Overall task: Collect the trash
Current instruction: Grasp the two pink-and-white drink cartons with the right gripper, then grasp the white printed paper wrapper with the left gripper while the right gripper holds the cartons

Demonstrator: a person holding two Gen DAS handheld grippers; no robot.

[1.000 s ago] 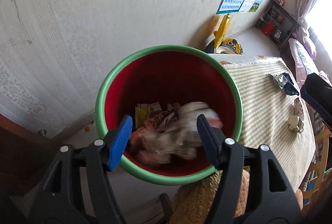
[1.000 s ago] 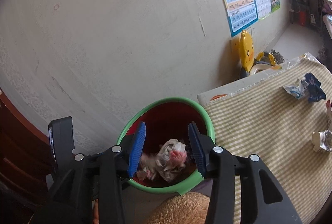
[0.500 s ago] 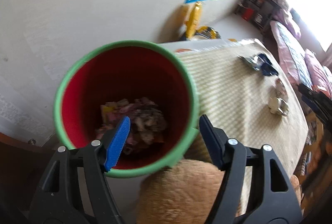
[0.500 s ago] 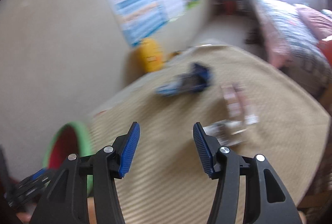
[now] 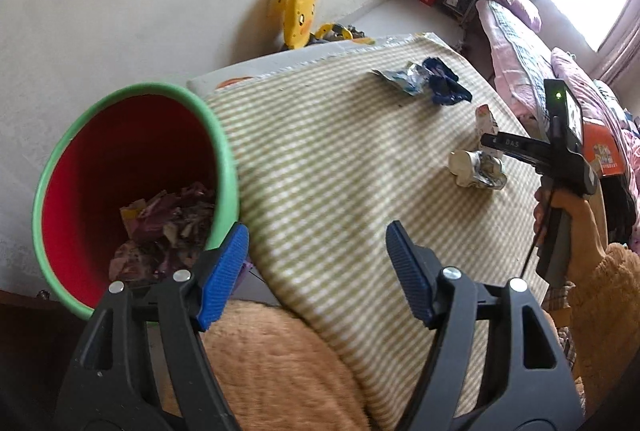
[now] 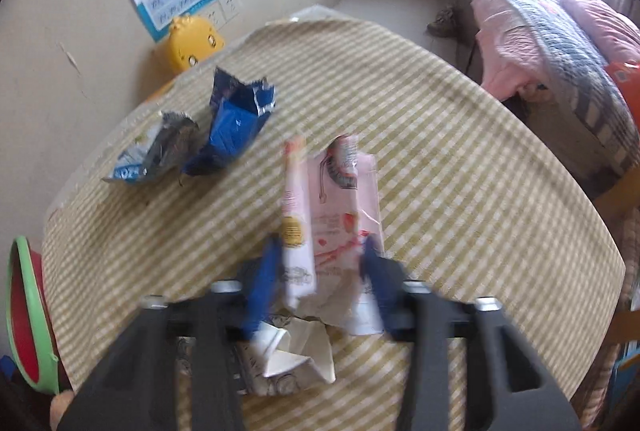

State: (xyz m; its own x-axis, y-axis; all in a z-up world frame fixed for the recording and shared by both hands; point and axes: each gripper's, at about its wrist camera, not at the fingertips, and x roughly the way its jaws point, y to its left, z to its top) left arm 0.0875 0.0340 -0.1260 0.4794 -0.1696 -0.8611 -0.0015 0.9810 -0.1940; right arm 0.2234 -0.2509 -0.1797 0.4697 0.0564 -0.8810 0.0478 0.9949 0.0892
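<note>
Red bin (image 5: 120,183) w/ green rim, left wrist view: tilted, mouth toward camera, scraps inside, at tabletop (image 5: 340,159) edge. Left tool (image 5: 316,271) empty, jaws opening, wide.

Right wrist view: right tool (image 6: 320,267) jaws closing round pink carton (image 6: 332,199); contact unclear, blur. Carton flat on tabletop, long axis pointing away from tool. Blue wrapper (image 6: 236,119) to carton's left, apart.
</note>
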